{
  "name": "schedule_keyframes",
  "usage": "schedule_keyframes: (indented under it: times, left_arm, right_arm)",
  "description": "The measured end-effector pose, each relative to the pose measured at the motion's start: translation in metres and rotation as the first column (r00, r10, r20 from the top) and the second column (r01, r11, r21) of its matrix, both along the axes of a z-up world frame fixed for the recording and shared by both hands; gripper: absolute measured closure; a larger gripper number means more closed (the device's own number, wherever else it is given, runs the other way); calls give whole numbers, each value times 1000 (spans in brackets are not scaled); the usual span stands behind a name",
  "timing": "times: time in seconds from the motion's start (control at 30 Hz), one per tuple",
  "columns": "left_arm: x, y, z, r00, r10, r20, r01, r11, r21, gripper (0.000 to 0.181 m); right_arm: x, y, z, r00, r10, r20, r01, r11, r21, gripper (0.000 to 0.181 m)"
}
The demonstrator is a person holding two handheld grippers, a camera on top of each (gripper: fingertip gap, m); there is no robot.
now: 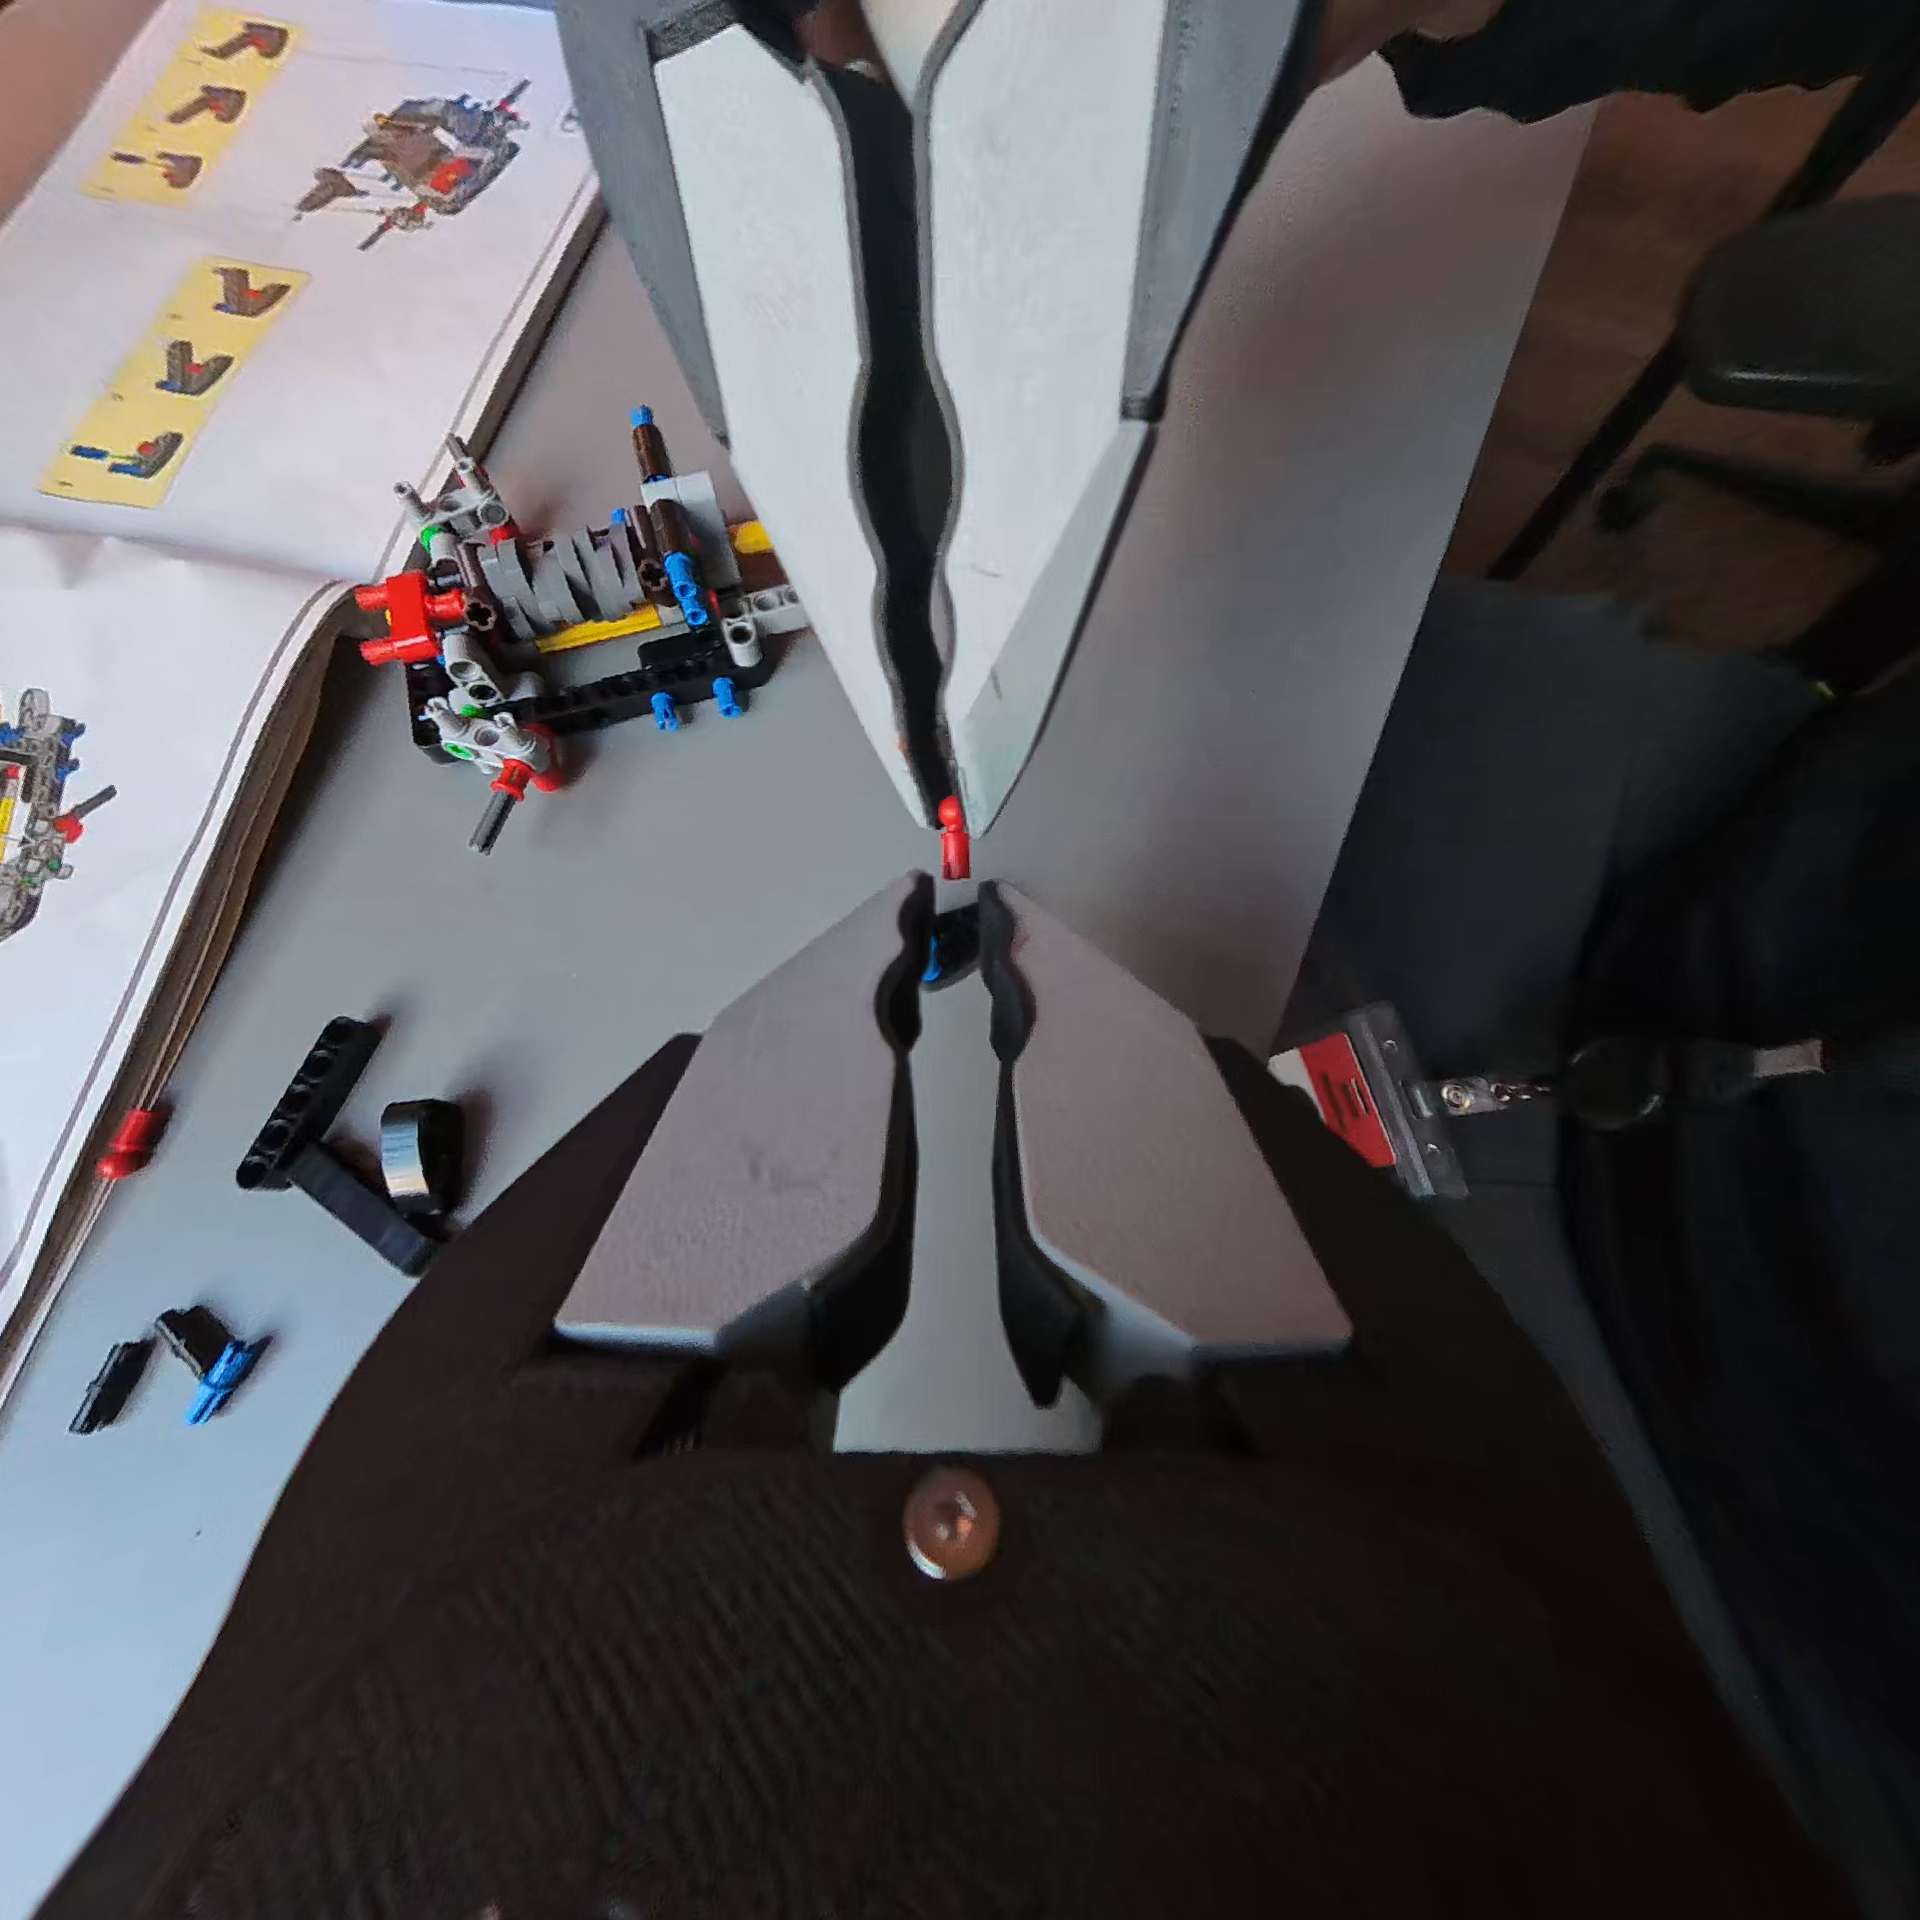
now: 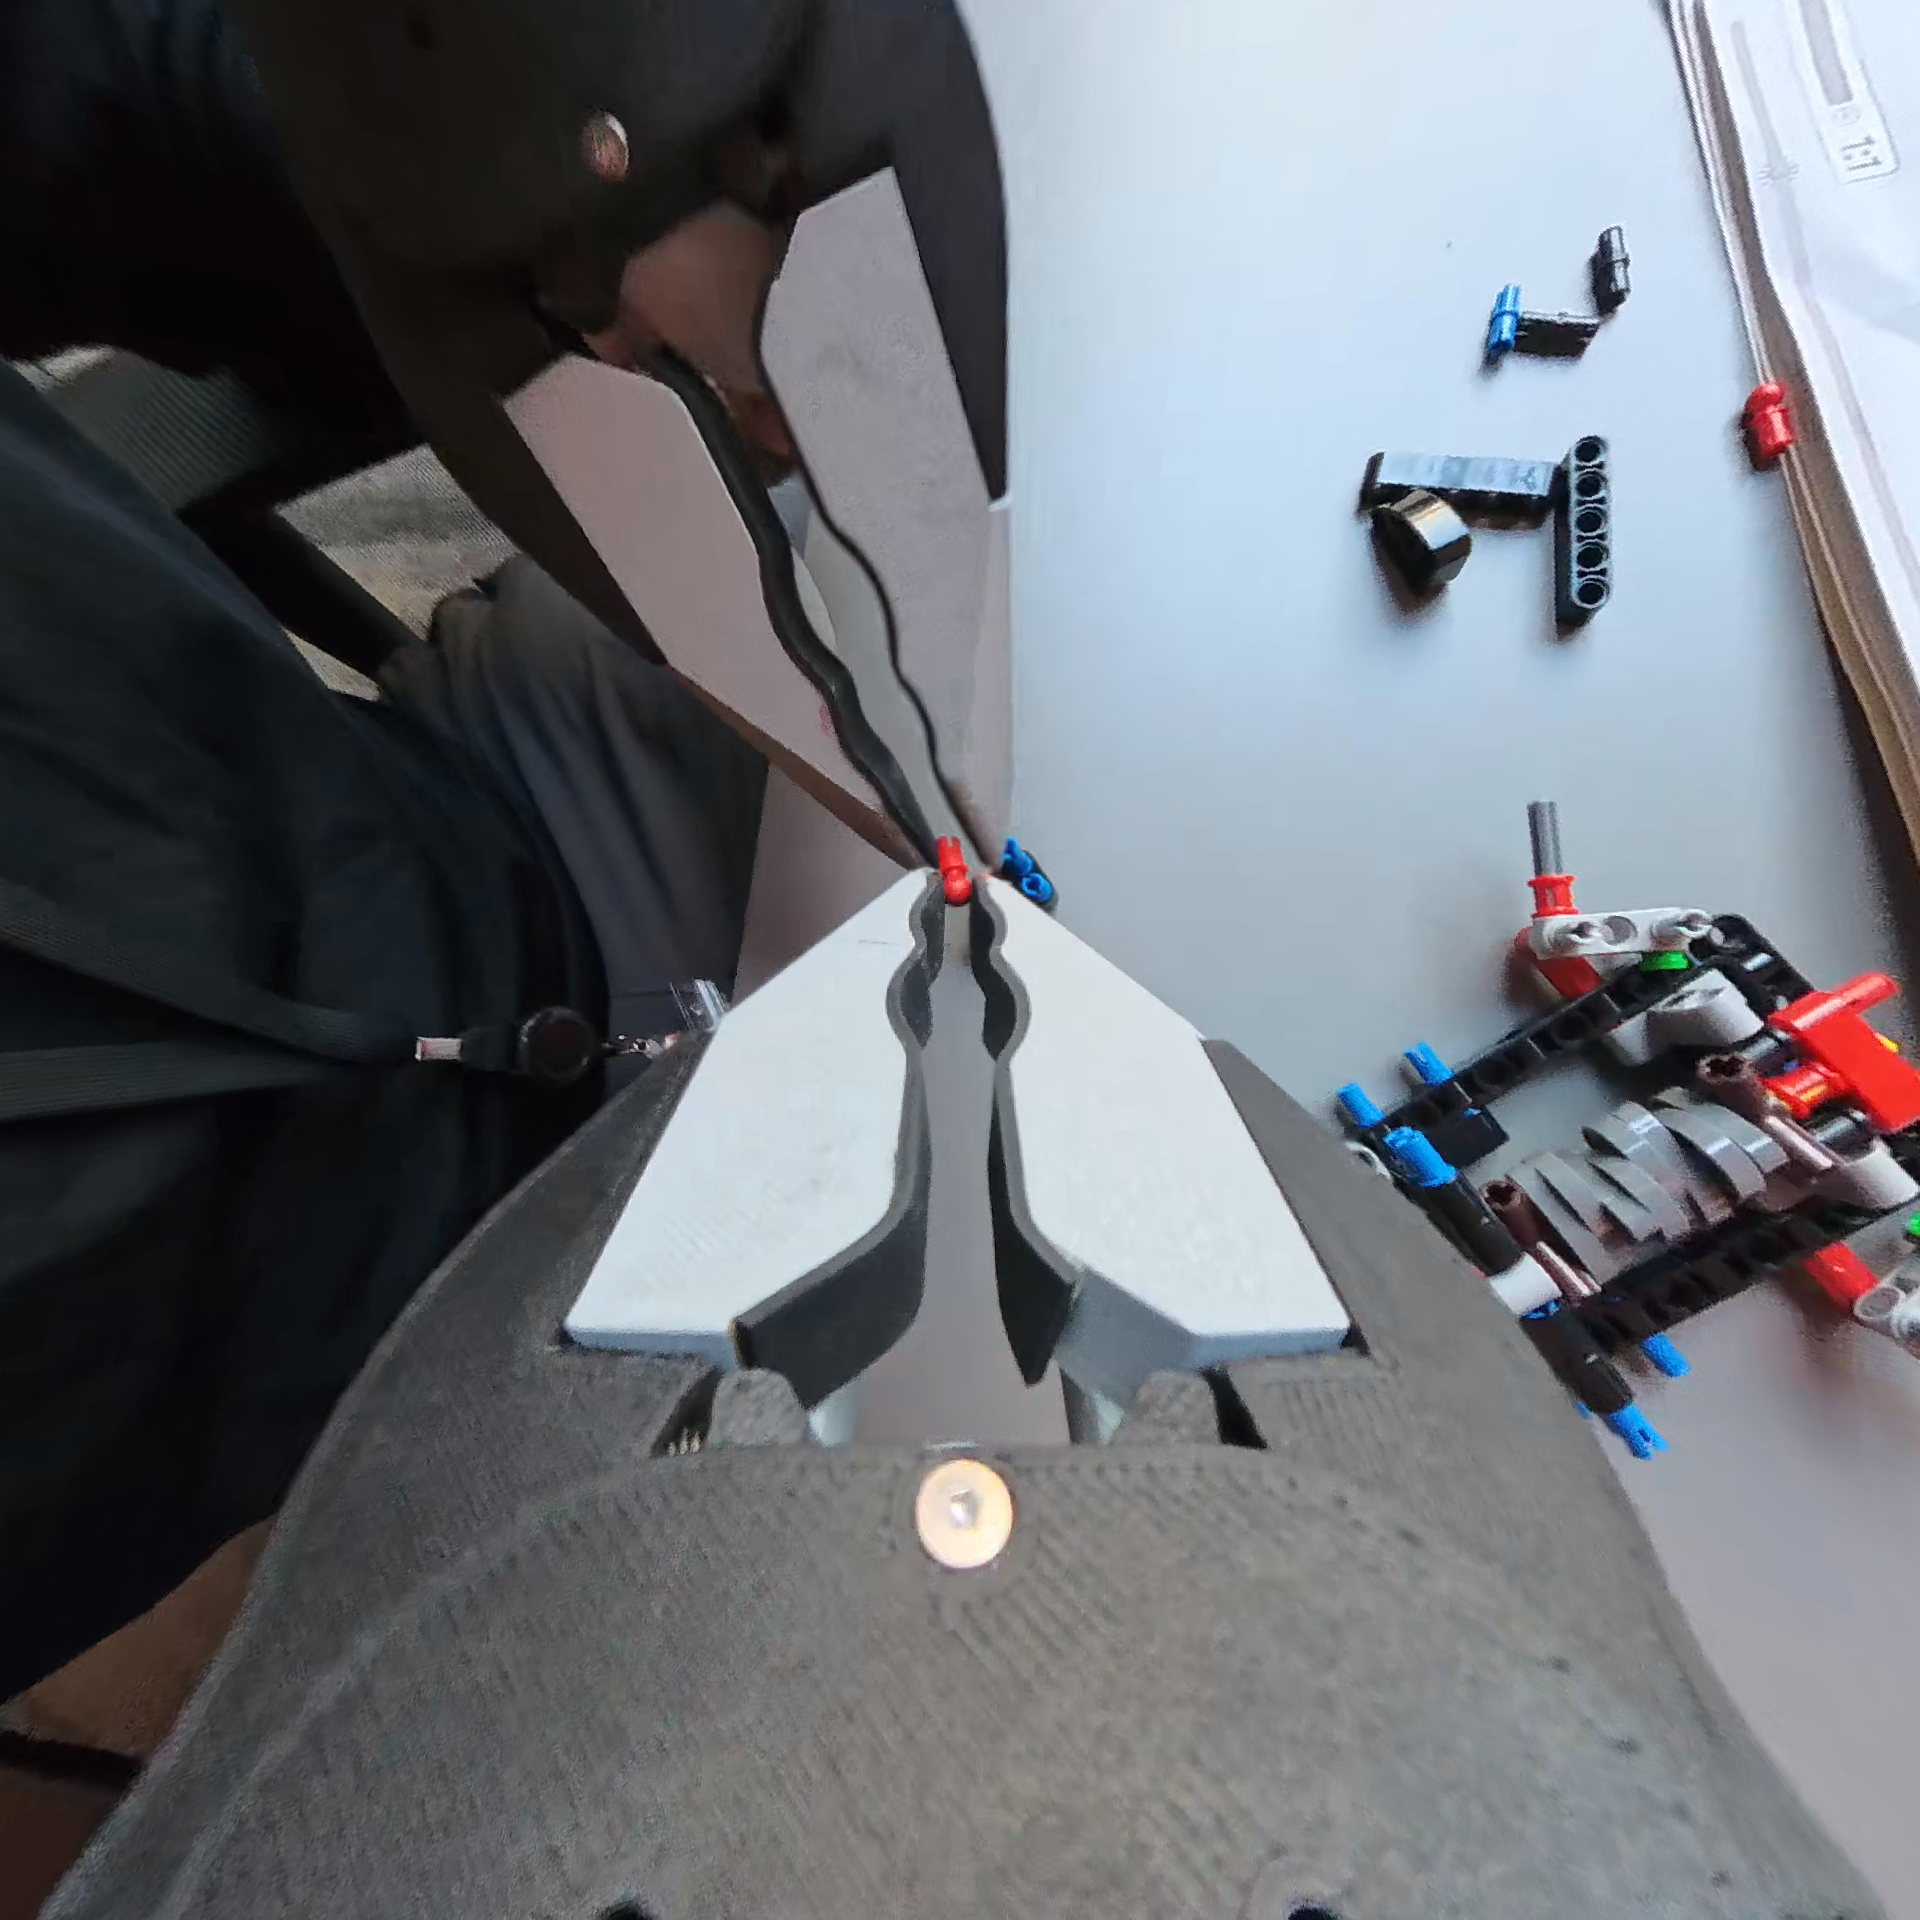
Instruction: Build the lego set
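My left gripper [image 1: 951,896] is shut on a small black and blue connector [image 1: 948,951], which also shows in the right wrist view [image 2: 1023,873]. My right gripper [image 2: 961,891] is shut on a small red pin [image 2: 950,864]. The two grippers meet tip to tip above the table's near edge. In the left wrist view the right gripper [image 1: 951,816] comes in from the top, with the red pin [image 1: 954,844] pointing at the connector, almost touching it. The partly built model [image 1: 582,613] [image 2: 1662,1122] lies on the grey table [image 1: 727,935], apart from both grippers.
Loose parts lie on the table: a black beam [image 1: 307,1101] [image 2: 1584,530], a black curved piece [image 1: 416,1153], a red pin [image 1: 133,1138] and a blue pin with black connectors [image 1: 213,1361]. The open instruction booklet [image 1: 260,312] [image 2: 1849,312] lies beyond. A person's lap and badge [image 1: 1361,1091] are by the table edge. The grippers are tip to tip, or close to it. Both grippers' tips are roughly 12 cm from the black curved piece [image 1: 416,1153]. The right camera catches it too, in the right wrist view [image 2: 1430,532].
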State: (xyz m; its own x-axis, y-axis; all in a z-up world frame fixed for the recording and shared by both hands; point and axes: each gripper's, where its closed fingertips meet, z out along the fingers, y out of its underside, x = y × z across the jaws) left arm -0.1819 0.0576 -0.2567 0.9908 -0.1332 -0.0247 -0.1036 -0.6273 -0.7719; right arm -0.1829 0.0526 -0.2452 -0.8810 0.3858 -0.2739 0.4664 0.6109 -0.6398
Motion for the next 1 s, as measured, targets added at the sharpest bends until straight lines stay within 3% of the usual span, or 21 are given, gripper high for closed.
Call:
schedule_keyframes:
  times: [0.3,0.7,0.87,0.93,1.0]
  left_arm:
    - [3,3,2,999,3,48,-5,999,36,180]
    - [-1,6,15,952,10,306,-69,981,183,180]
    - [-4,3,4,959,13,283,-45,993,108,179]
    - [-15,-2,2,977,35,212,-57,993,99,166]
    - [-6,-9,-5,982,-50,181,41,998,55,171]
  right_arm:
    - [0,-5,4,1000,-12,20,14,997,-79,179]
    - [-10,-8,19,992,-117,55,128,944,-304,179]
    - [-12,-4,9,995,-105,-5,102,980,-173,179]
    - [-12,0,11,996,-83,-27,80,990,-114,179]
    - [-10,5,5,997,-57,-51,57,998,-5,180]
